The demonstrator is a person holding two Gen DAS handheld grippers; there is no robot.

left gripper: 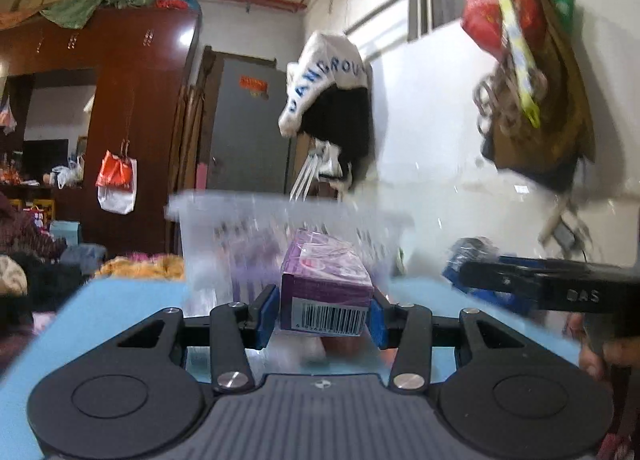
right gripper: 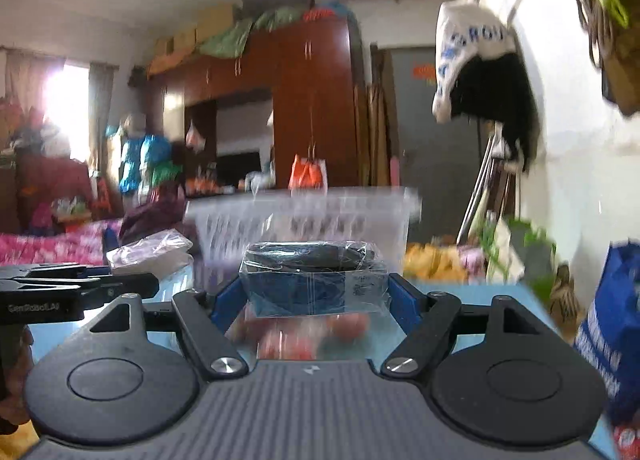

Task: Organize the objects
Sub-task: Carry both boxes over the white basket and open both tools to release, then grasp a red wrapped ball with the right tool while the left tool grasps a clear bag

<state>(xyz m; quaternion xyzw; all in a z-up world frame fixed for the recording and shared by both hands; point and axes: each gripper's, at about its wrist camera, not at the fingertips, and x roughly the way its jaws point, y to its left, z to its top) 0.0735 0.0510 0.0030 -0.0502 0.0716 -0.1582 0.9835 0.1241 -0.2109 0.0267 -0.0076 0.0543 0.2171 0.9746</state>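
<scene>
My left gripper (left gripper: pixel 323 310) is shut on a purple box (left gripper: pixel 325 286) with a barcode, held above the blue table (left gripper: pixel 120 312). A clear plastic basket (left gripper: pixel 224 227) stands just beyond it, blurred. My right gripper (right gripper: pixel 316 294) is shut on a dark blue packet wrapped in clear plastic (right gripper: pixel 316 280), held above the table in front of the same basket (right gripper: pixel 304 215). The right gripper with its packet also shows at the right of the left wrist view (left gripper: pixel 476 272). The left gripper shows at the left edge of the right wrist view (right gripper: pixel 132 288).
A pale plastic bag (right gripper: pixel 152 252) lies on the table left of the basket. Reddish items (right gripper: pixel 312 334) lie blurred under the right gripper. A blue bag (right gripper: pixel 612 324) stands at the right. A wardrobe (left gripper: pixel 132 111), bedding and hanging clothes (left gripper: pixel 332 107) surround the table.
</scene>
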